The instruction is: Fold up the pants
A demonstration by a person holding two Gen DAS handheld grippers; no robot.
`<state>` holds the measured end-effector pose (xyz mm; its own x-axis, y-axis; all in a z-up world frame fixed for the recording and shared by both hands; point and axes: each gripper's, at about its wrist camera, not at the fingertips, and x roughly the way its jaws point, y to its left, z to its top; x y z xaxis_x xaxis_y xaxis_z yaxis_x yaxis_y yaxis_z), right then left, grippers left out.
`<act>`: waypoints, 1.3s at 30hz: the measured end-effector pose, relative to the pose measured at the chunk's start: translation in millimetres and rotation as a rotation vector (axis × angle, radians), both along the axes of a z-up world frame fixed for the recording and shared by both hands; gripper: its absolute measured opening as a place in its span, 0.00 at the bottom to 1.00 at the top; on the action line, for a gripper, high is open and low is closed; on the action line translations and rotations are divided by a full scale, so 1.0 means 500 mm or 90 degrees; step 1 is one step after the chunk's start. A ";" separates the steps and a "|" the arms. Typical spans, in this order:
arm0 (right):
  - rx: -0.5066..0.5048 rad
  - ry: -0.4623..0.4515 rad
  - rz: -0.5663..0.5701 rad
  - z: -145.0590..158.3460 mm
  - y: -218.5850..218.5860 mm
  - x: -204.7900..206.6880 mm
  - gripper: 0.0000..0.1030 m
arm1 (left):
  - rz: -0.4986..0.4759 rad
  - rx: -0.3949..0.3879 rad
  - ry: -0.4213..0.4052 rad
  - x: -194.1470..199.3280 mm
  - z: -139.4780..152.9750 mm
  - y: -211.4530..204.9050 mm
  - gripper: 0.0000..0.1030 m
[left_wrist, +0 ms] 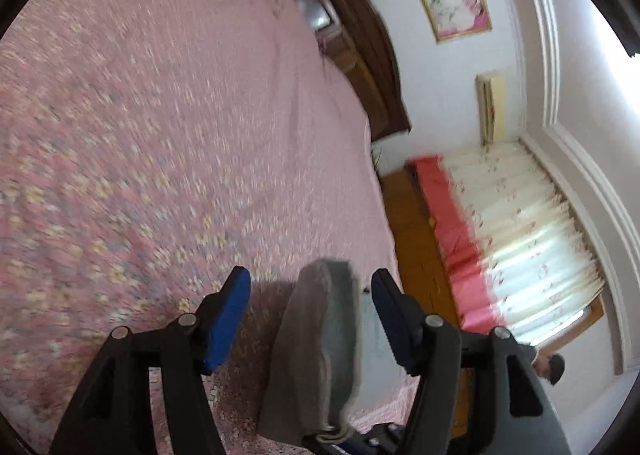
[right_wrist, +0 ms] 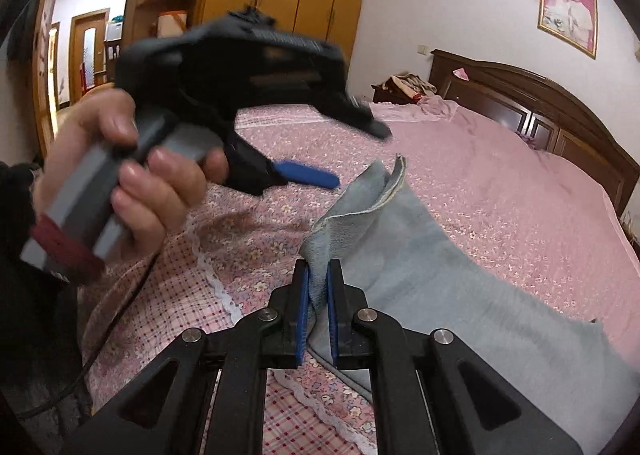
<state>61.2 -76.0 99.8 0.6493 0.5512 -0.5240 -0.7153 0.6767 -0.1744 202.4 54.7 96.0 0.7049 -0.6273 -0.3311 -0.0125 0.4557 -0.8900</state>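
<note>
Right gripper (right_wrist: 316,307) fingers pinching soft, light pants (right_wrist: 420,255) at near edge; left gripper (left_wrist: 310,319) fingers wide, touching nothing.

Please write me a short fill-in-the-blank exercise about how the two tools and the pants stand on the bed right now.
1. The right tool is shut on the grey ____.
2. The left tool stands ____, its pads clear of the cloth between them.
3. The pants lie on a ____ flowered bedspread.
4. On the wall hangs a framed ____.

Missing words: pants; open; pink; picture
</note>
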 end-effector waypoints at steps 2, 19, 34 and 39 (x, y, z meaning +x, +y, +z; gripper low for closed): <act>0.001 0.007 -0.001 -0.006 0.005 0.009 0.09 | -0.012 -0.038 0.007 0.002 -0.014 0.006 0.84; -0.042 0.007 0.004 -0.028 0.035 -0.003 0.09 | -0.096 0.047 0.032 0.034 -0.018 -0.012 0.04; 0.207 -0.082 -0.214 0.130 -0.422 -0.031 0.09 | -0.204 0.197 -0.037 0.113 0.238 -0.416 0.05; 0.289 -0.047 -0.343 0.091 -0.648 -0.034 0.09 | -0.335 0.230 -0.019 0.188 0.239 -0.719 0.05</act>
<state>44.4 -400.1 145.2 0.9180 0.2974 -0.2625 -0.2580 0.9503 0.1743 296.6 -304.7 215.6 0.3455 -0.7442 -0.5717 0.3169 0.6660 -0.6753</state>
